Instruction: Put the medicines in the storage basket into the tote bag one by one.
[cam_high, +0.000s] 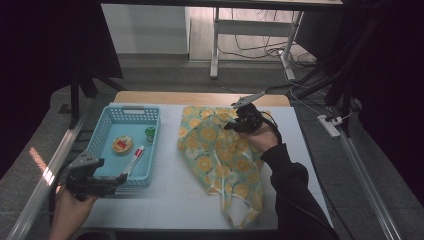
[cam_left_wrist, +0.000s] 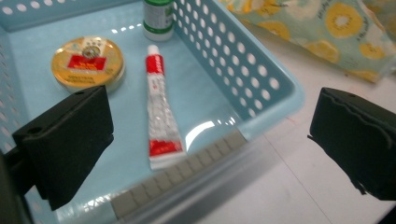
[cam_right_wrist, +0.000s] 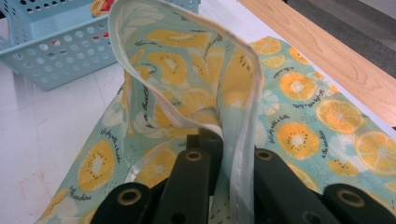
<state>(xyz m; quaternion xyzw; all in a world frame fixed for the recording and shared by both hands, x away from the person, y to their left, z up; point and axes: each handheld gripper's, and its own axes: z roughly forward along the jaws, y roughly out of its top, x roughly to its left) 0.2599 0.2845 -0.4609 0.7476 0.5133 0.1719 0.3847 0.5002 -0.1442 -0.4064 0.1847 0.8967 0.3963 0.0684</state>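
A light blue perforated basket (cam_high: 105, 125) at the table's left holds a round gold tin (cam_high: 122, 144), a red and white tube (cam_high: 135, 157) and a small green-capped bottle (cam_high: 149, 133). My left gripper (cam_high: 116, 182) hovers at the basket's near corner, open and with nothing in it. In the left gripper view the gripper (cam_left_wrist: 210, 144) straddles the basket's wall (cam_left_wrist: 243, 60), above the tube (cam_left_wrist: 161, 116). A lemon-print cloth bag (cam_high: 220, 155) lies mid-table. My right gripper (cam_high: 235, 125) is shut on its far part; the jaws (cam_right_wrist: 224, 144) pinch the white-hemmed edge of the cloth (cam_right_wrist: 187, 60), which stands up in a fold.
The white table top (cam_high: 165, 200) ends in a wooden strip (cam_high: 200, 97) along the far edge. Metal rails (cam_high: 45, 180) run down both sides of the table. A power strip (cam_high: 329, 125) and cables lie on the floor to the right.
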